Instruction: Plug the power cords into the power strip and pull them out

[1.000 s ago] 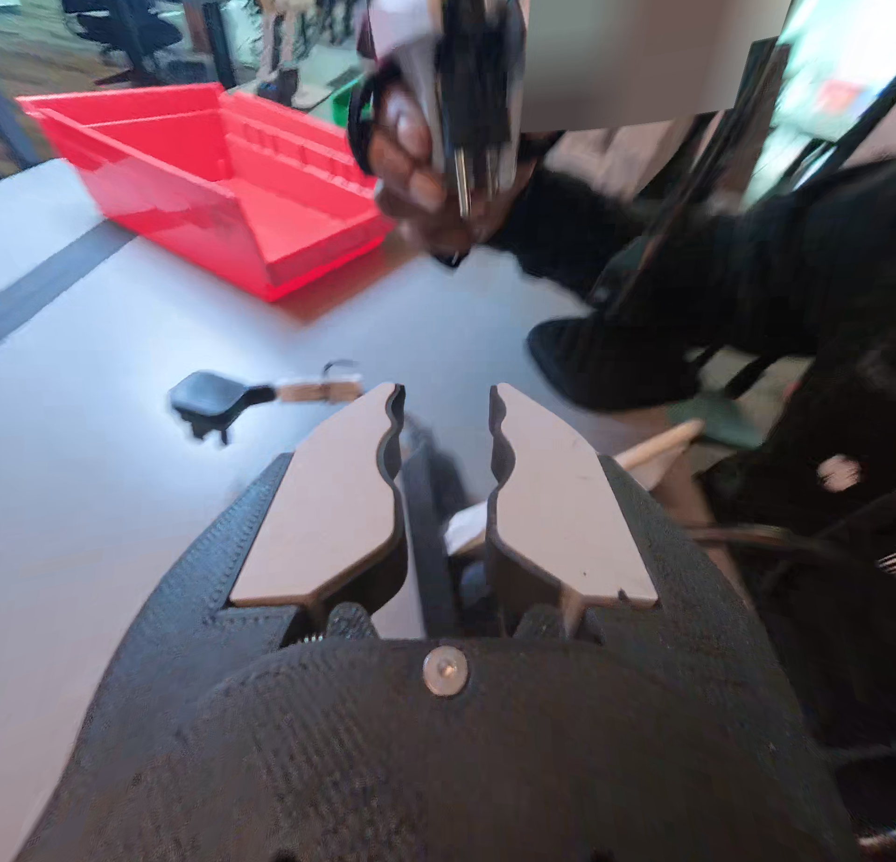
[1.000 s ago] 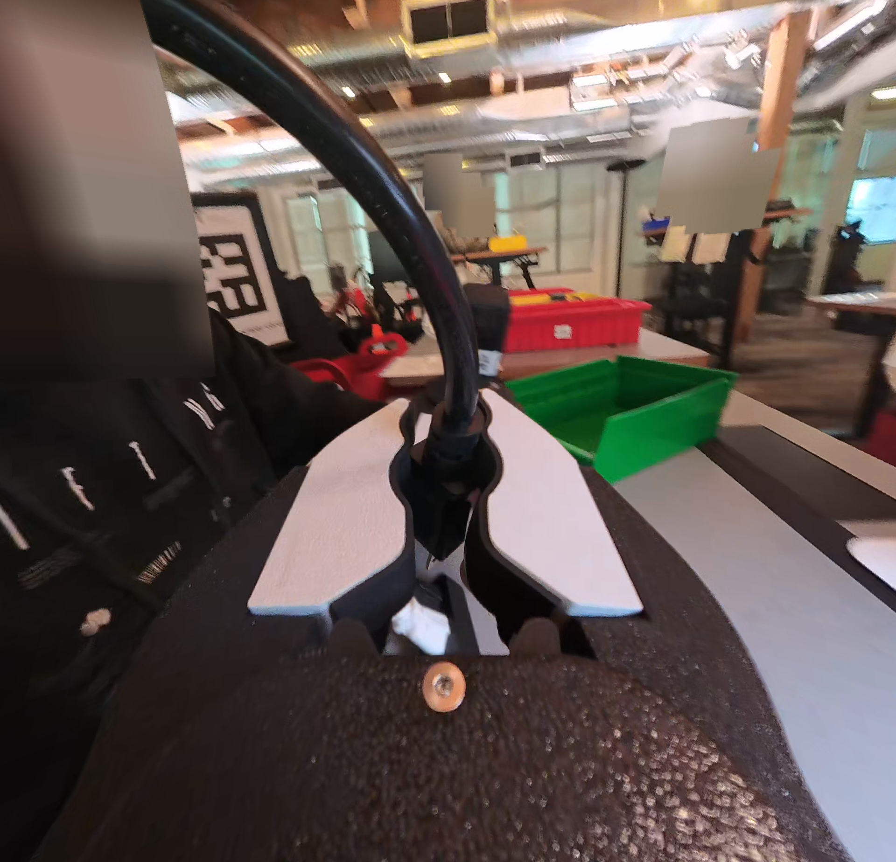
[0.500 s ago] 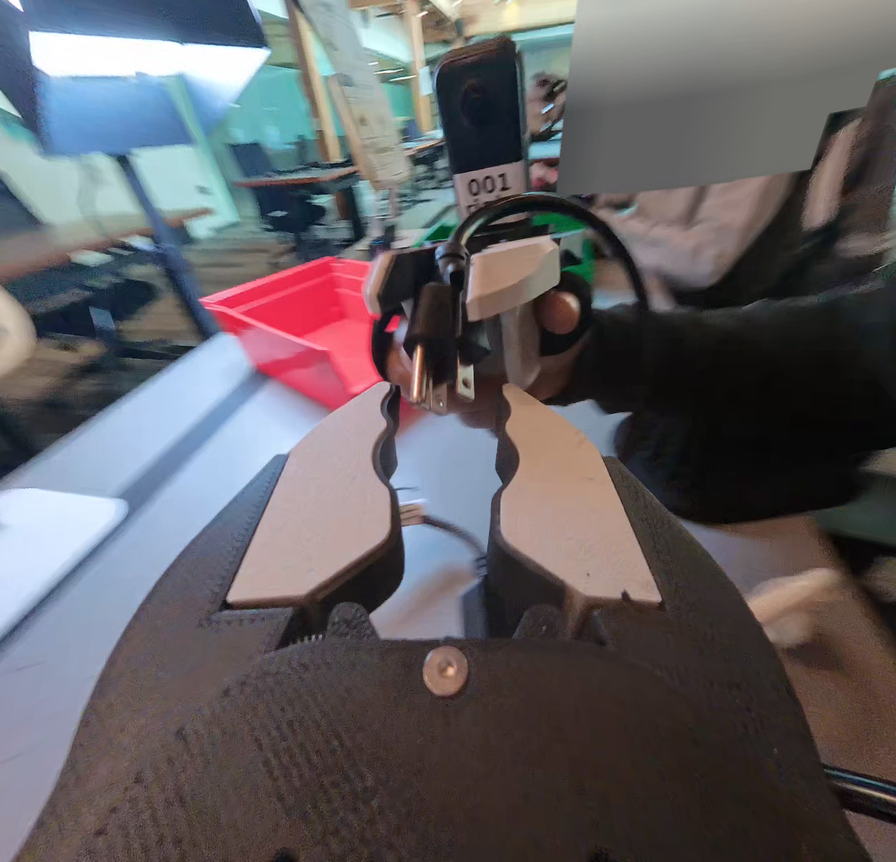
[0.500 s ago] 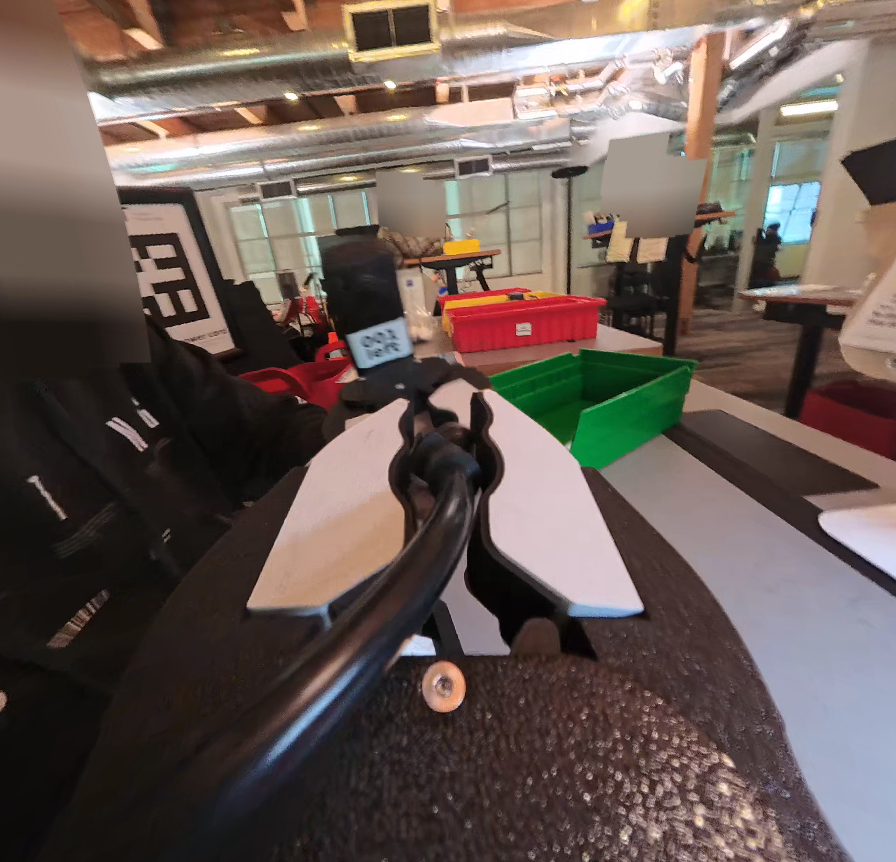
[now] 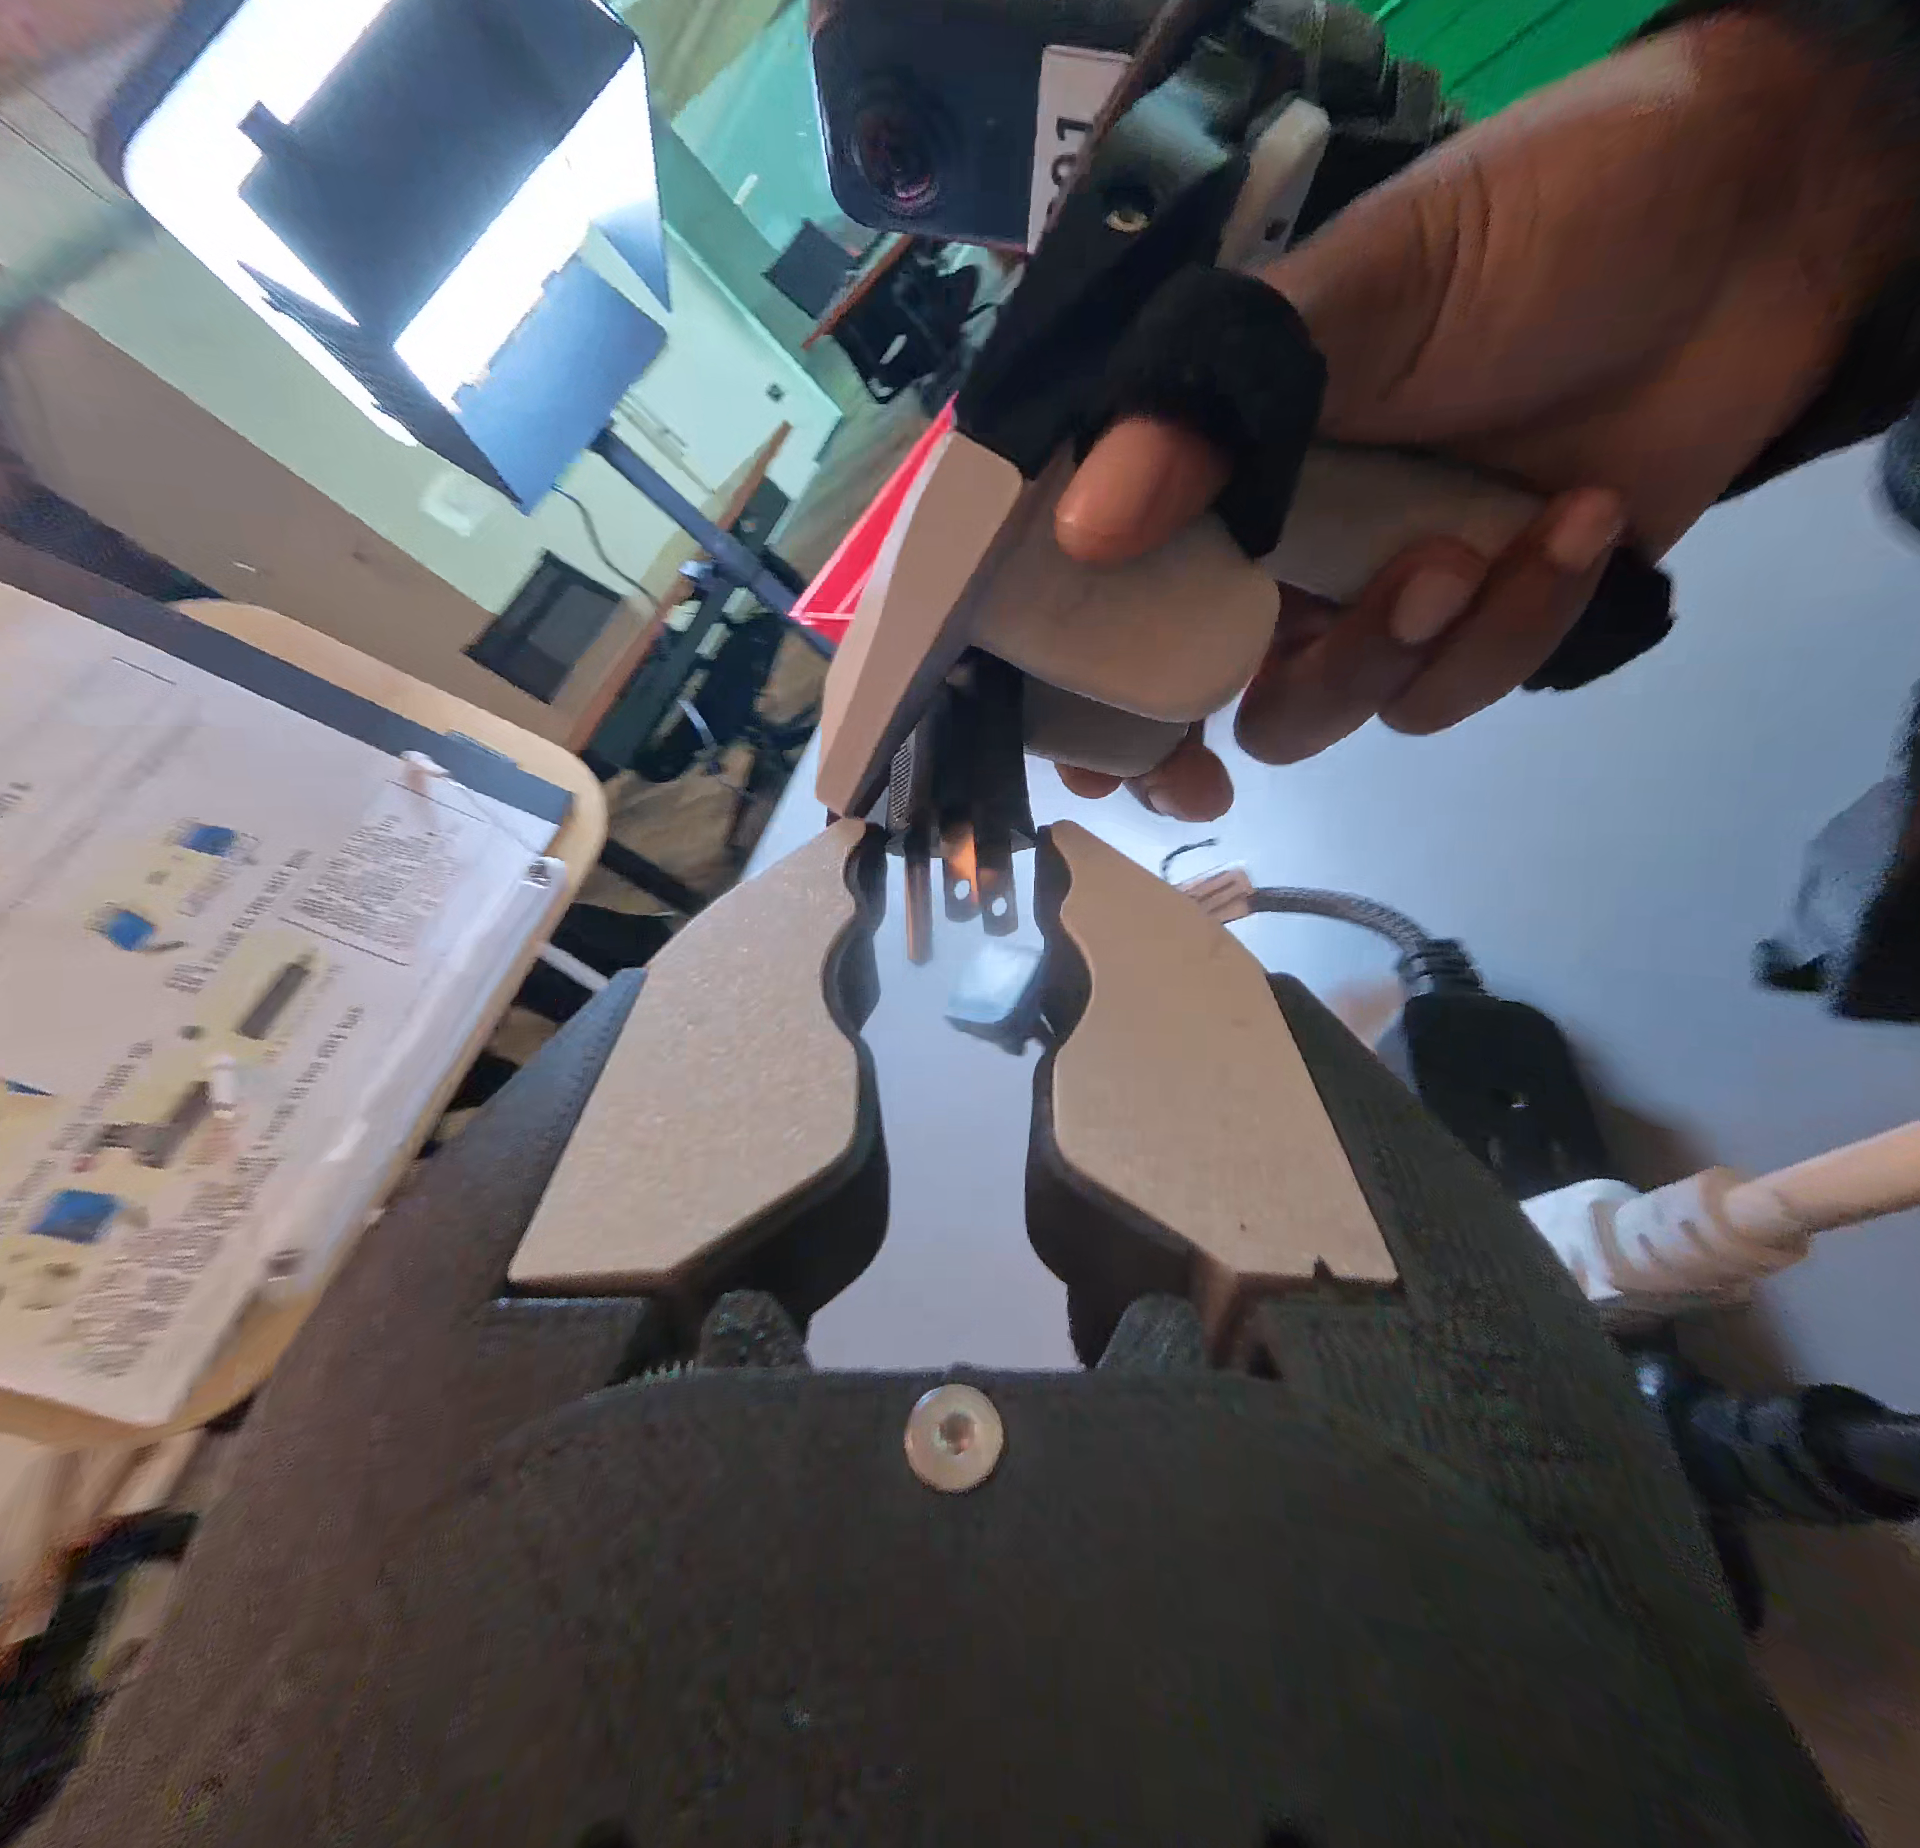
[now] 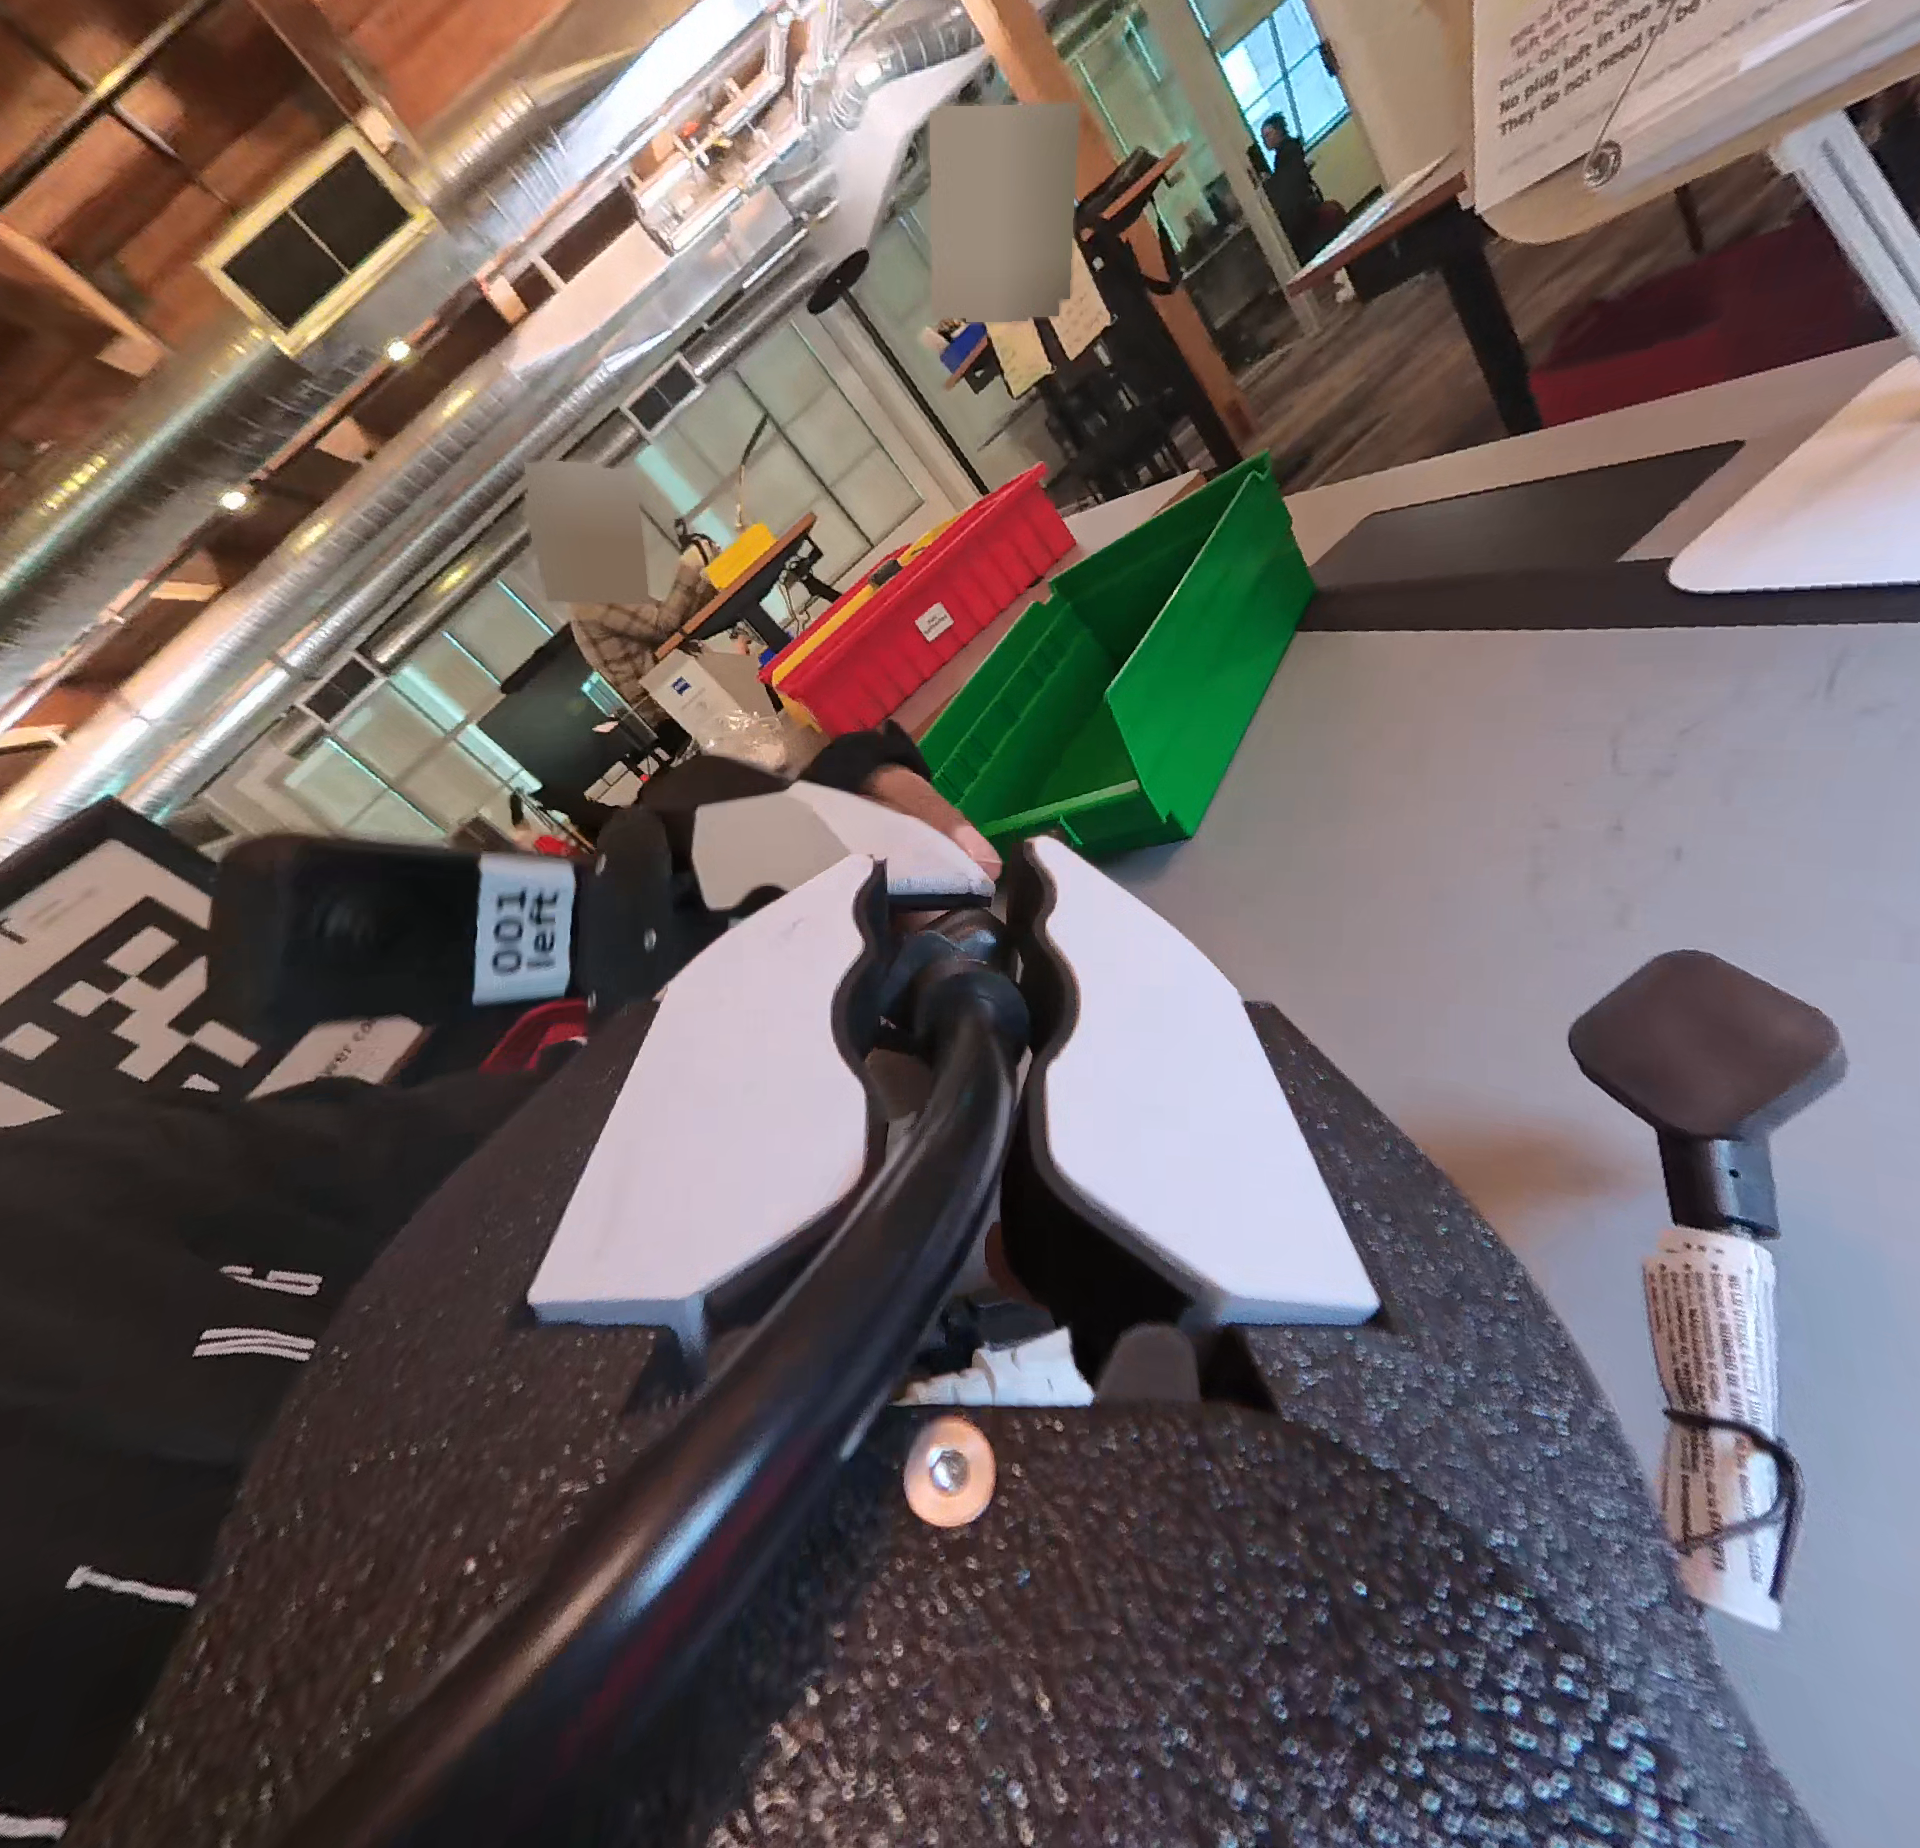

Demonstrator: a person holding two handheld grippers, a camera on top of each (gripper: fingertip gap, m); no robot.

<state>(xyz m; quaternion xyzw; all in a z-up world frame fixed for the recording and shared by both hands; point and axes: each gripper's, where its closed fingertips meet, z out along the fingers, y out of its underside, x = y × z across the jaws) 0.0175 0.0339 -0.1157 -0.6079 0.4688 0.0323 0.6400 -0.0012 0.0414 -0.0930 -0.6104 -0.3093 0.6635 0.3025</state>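
Your right gripper [image 6: 951,889] is clenching its white fingers [image 6: 1164,1102] on the black three-prong plug [image 5: 961,822] of a thick black power cord [image 6: 831,1268], and you are holding that plug's metal prongs right at the tips of your left gripper [image 5: 956,842], whose tan fingers [image 5: 717,1060] are standing apart with nothing between them. Beyond the plug, a black power strip [image 5: 1496,1081] with a braided grey cable is lying on the grey table [image 5: 1558,842], and a second, flat black plug [image 6: 1704,1060] with a paper tag is resting just beside it.
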